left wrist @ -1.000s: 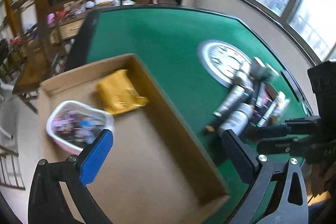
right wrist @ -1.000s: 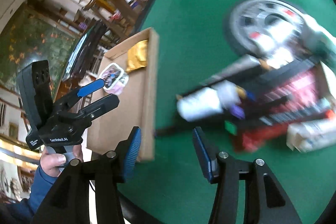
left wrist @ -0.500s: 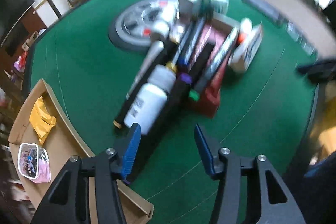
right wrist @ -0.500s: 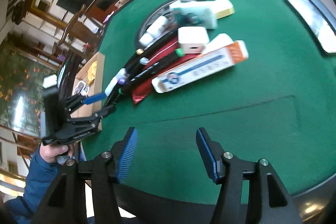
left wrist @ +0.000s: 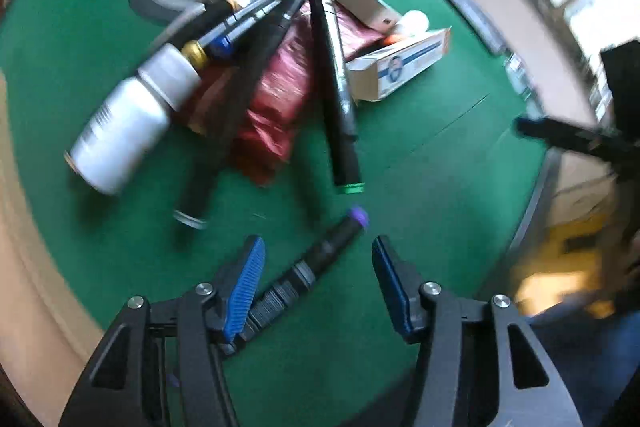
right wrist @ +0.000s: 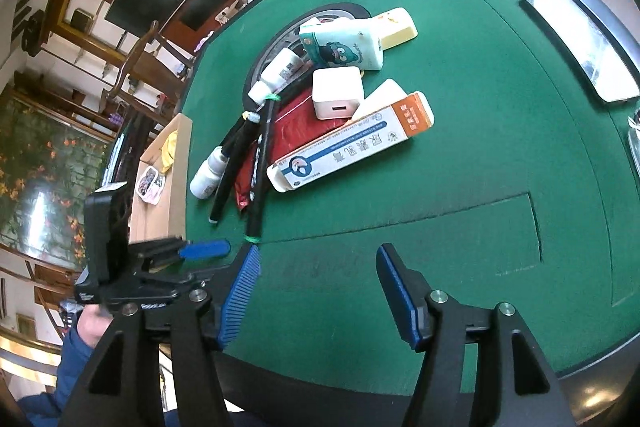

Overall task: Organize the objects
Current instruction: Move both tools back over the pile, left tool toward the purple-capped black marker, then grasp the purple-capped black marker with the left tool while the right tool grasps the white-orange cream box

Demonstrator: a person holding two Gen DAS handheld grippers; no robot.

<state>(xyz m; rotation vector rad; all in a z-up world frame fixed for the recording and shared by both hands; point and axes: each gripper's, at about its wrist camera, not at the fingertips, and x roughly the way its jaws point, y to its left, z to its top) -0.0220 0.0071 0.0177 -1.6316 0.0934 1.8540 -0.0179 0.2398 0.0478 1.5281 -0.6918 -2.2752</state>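
We are at the picking step: our left gripper [left wrist: 316, 279] straddles a purple-capped marker [left wrist: 320, 259] on the green bench [left wrist: 420, 155], jaws opening, pads not pressing. Our right gripper [right wrist: 318, 287] opens over bare felt. Next, we close on the marker and carry it to the cardboard box [right wrist: 178, 163].

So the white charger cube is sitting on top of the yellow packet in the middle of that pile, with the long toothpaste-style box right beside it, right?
Not quite. The white charger cube rests on a red packet, not a yellow one; the right wrist view shows this. The long box does lie right beside it. The only yellow packet is over in the cardboard box.
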